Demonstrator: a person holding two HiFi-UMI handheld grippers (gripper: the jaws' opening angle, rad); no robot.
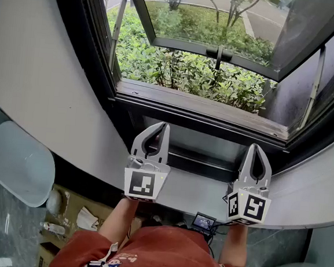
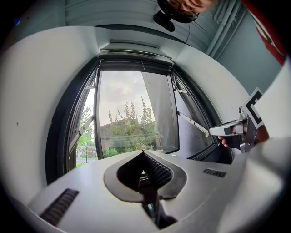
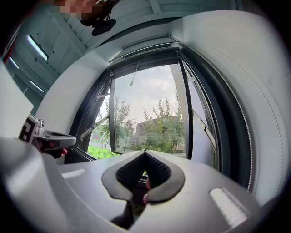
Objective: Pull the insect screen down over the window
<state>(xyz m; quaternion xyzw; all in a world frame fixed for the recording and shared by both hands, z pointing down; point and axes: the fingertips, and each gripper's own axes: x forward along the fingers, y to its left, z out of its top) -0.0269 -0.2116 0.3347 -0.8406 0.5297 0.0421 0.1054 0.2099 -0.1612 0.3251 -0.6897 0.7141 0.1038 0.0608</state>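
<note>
A dark-framed window [image 1: 203, 114] fills the upper part of the head view, set deep in a pale curved wall [image 1: 45, 67]. Its glazed sash [image 1: 215, 51] is swung outward, and green shrubs [image 1: 184, 70] show through the gap below it. The opening is uncovered from top to bottom. The insect screen is not down over the glass. It seems to be rolled up in the pale housing [image 2: 129, 47] that runs along the top of the frame, though the wide-angle views make that hard to confirm. A thin pull cord [image 3: 134, 73] hangs from that top edge, in the upper left part of the pane as the right gripper view shows it.

Below the window runs a white sill [image 1: 196, 195]. The person in a red shirt [image 1: 162, 253] stands close against it, with both forearms reaching forward.

The left tongs [image 1: 162, 126] hang over the sill, aimed at the lower frame. Their jaws are closed together with nothing between them. The right tongs [image 1: 257, 147] are held beside them, well apart, and are likewise closed and empty. Neither touches the frame or the cord.

A small device with a lit display [image 1: 204, 222] sits at the sill's near edge, between the two arms.
</note>
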